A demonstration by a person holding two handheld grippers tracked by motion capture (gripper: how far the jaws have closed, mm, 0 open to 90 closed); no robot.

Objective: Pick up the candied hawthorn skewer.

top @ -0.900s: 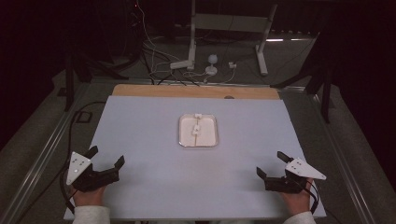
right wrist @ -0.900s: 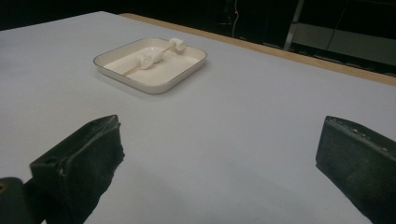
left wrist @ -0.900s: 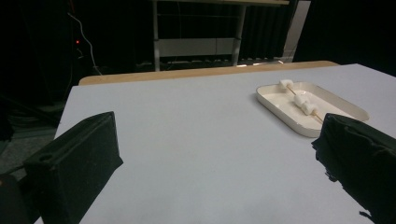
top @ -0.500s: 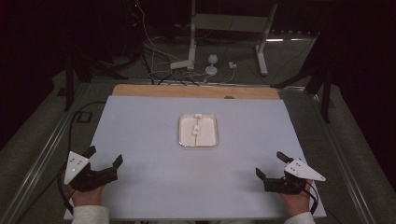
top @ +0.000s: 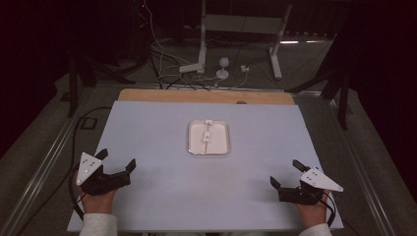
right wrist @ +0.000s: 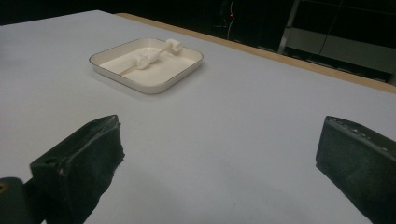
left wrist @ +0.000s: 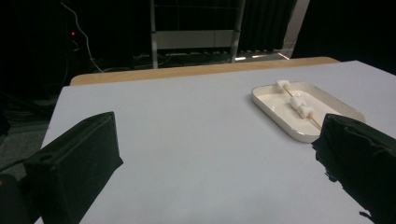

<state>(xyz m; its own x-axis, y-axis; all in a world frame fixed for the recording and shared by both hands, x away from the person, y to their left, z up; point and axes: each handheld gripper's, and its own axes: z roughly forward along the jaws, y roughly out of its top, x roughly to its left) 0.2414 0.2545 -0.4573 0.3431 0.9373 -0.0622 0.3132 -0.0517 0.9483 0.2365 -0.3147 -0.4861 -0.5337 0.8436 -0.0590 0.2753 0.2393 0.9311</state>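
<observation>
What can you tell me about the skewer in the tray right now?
The skewer is a thin, pale wooden-looking stick lying flat in the shallow cream tray at the middle of the white table. Small white marshmallow-like cubes are threaded near its middle, and one more cube sits at the tray's far rim. Its bare end points toward the person. Nothing else touches it; both hand-held grippers are far off.

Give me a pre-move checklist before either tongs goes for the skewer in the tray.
1. Left tongs open, nothing between the jaws: ok.
2. Right tongs open, nothing between the jaws: ok.
3. Tray flat on the white table cover, mid-table, apart from both tongs: ok.
4. Skewer with its white pieces lies inside the tray: ok.
5. Path over the cover from each tongs to the tray free of objects: ok.
6. Whether the pieces are stuck to the tray: cannot tell.
</observation>
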